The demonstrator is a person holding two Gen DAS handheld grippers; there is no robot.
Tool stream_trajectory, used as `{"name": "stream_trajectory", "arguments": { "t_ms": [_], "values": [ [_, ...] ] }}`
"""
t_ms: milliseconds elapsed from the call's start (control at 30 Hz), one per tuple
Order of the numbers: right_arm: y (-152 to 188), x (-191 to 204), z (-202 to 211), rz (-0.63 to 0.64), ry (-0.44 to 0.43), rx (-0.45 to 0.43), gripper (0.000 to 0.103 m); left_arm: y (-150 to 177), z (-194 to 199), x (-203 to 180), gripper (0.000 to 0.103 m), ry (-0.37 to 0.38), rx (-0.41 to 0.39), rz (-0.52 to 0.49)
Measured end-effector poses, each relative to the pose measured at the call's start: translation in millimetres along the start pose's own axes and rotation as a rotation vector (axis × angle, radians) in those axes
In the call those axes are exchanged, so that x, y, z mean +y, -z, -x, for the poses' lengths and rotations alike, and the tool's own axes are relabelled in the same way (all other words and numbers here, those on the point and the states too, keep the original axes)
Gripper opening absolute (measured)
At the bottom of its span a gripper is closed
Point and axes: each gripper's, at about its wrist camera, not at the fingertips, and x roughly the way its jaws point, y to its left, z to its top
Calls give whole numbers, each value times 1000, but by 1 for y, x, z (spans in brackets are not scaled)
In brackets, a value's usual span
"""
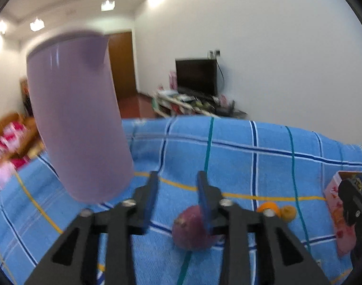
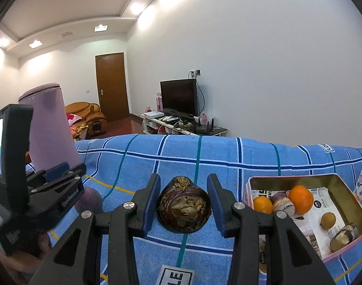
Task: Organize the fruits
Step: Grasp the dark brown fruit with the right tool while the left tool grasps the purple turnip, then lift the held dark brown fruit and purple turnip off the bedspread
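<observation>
My right gripper (image 2: 184, 190) is shut on a dark brown, wrinkled fruit (image 2: 183, 207), held above the blue checked cloth (image 2: 228, 166). A pink tin (image 2: 249, 182) to its right holds two oranges (image 2: 300, 199), a small yellow fruit (image 2: 328, 220) and brownish pieces. My left gripper (image 1: 177, 185) is open, its jaws a little apart with only cloth between them. A purple round fruit (image 1: 188, 230) lies on the cloth, partly behind its right finger. In the right wrist view the left gripper (image 2: 69, 169) hovers over that fruit (image 2: 90, 199).
A tall lilac cup (image 1: 79, 118) stands close on the left, outside the left fingers; the right wrist view shows this cup (image 2: 50, 128) too. An orange (image 1: 267, 207) and a yellow fruit (image 1: 287, 212) show beside the pink tin (image 1: 337, 213). Beyond the cloth's far edge is a TV stand.
</observation>
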Motion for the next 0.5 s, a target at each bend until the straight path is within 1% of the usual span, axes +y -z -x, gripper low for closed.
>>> {"name": "stream_trajectory", "arguments": {
  "t_ms": [33, 67, 167, 233, 267, 333, 367, 433, 500],
  "values": [
    [0, 0, 1, -2, 4, -1, 43, -2, -5, 9, 72, 32, 31, 33],
    [0, 0, 2, -3, 5, -2, 43, -5, -10, 24, 75, 63, 56, 92],
    [-2, 0, -1, -2, 0, 9, 43, -7, -15, 59, 75, 86, 78, 226],
    [-3, 0, -2, -3, -4, 14, 43, -5, -18, 72, 75, 75, 90, 273],
    [-3, -1, -3, -4, -6, 17, 43, -4, -21, 73, 75, 71, 101, 283],
    [-4, -1, -4, -9, -7, 21, 43, -1, -25, 61, 75, 92, 122, 248],
    [-4, -2, -5, -13, -9, 24, 43, -1, -25, 48, 75, 118, 129, 207],
    [-5, -4, -6, -22, -15, 31, 43, 1, -21, 26, 75, 146, 127, 136],
    [-4, -5, -7, -28, -18, 36, 43, 3, -22, 2, 75, 142, 133, 45]
  ]
}}
